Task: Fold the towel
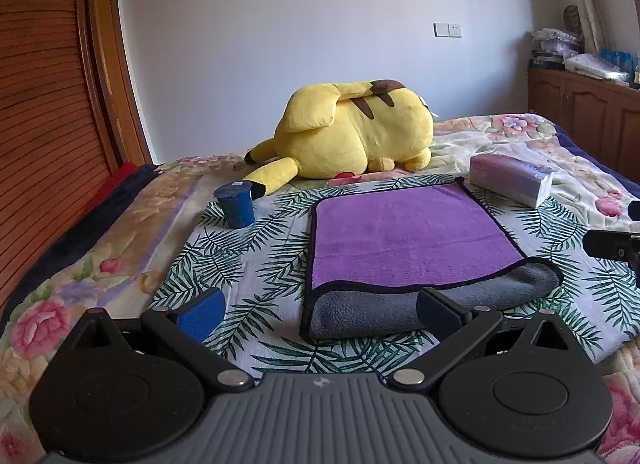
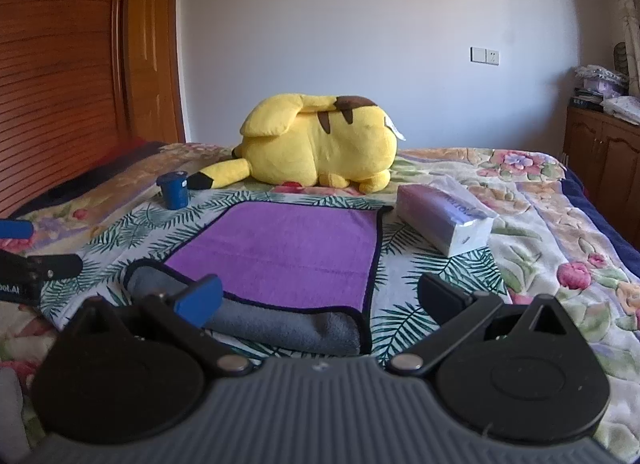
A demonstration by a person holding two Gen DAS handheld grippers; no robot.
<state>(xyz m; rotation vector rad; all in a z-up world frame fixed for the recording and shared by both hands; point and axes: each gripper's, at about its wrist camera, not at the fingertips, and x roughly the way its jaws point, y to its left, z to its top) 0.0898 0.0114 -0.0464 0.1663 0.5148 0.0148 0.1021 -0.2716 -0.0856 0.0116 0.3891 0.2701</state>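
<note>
The purple towel [image 1: 404,236] is lying on the leaf-print cloth [image 1: 256,260], its near edge rolled gray-side up; both the left gripper [image 1: 320,310] and the right gripper [image 2: 320,296] are gaping wide, holding nothing.

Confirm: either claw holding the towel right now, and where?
Nothing is held. Left claw and right claw are both open, fingers spread just above the towel's rolled gray near edge, with nothing between them.

— Walls? 
— Plain white wall [image 1: 280,24], one switch plate [image 1: 447,29]. 
— Furniture? 
— Slatted wooden wardrobe door [image 1: 44,104] on the left, low wooden cabinet [image 1: 580,112] on the right, bed with floral bedspread [image 2: 540,232]. Daylight falls across it.
</note>
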